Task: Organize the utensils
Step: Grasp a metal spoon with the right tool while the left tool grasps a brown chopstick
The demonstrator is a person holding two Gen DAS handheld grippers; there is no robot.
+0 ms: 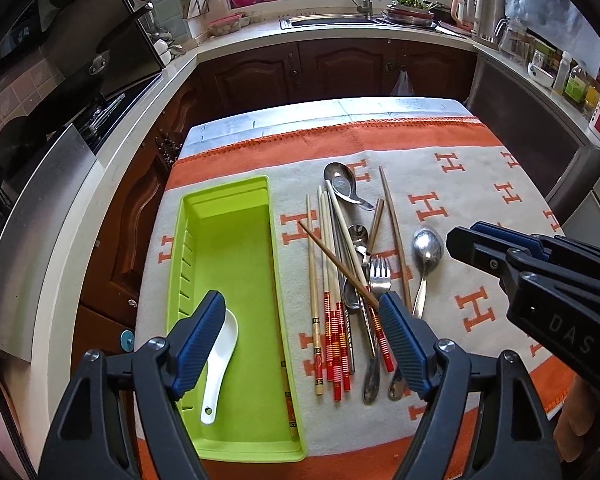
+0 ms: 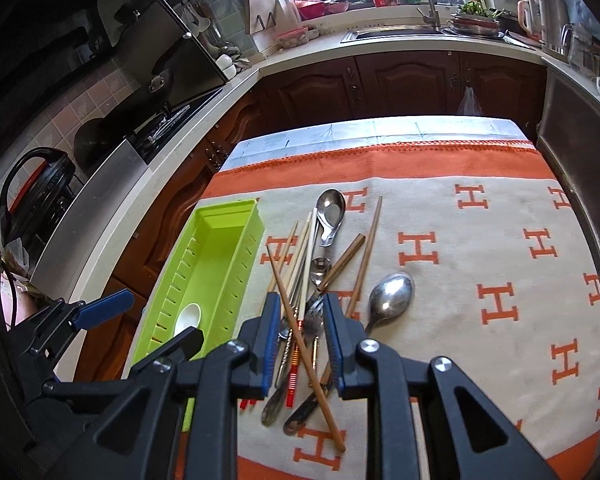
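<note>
I am holding the left gripper (image 1: 302, 310) over the near end of the green tray (image 1: 230, 196), its jaws standing wide apart with nothing between them. The white ceramic spoon (image 1: 219, 364) is lying inside the tray at lower left of the left wrist view, bowl up toward the tray's middle, apart from both pads; I judge that spoon as already sorted. A chopstick with a printed end (image 1: 289, 412) is lying along the tray's right wall too.

The rest of the utensils are lying heaped on the orange-and-grey blanket (image 1: 480, 200) covering the tabletop, just right of the tray: red-banded chopsticks (image 1: 336, 344), plain wooden ones, a fork (image 1: 380, 276), a short metal soup spoon (image 1: 342, 184) at the top of the pile, and a large metal spoon (image 1: 427, 246) lying off alone to the right.

I am keeping the right gripper (image 2: 302, 336) low over that pile (centre bottom of the right wrist view), its jaws only narrowly apart. A brown chopstick (image 2: 300, 336) is crossing the gap on a slant, yet the pads are not pressing on it, so I count nothing as held. Because the heap is crossed and tangled, I am expecting the next pick to drag neighbours along unless I take a top piece.
</note>
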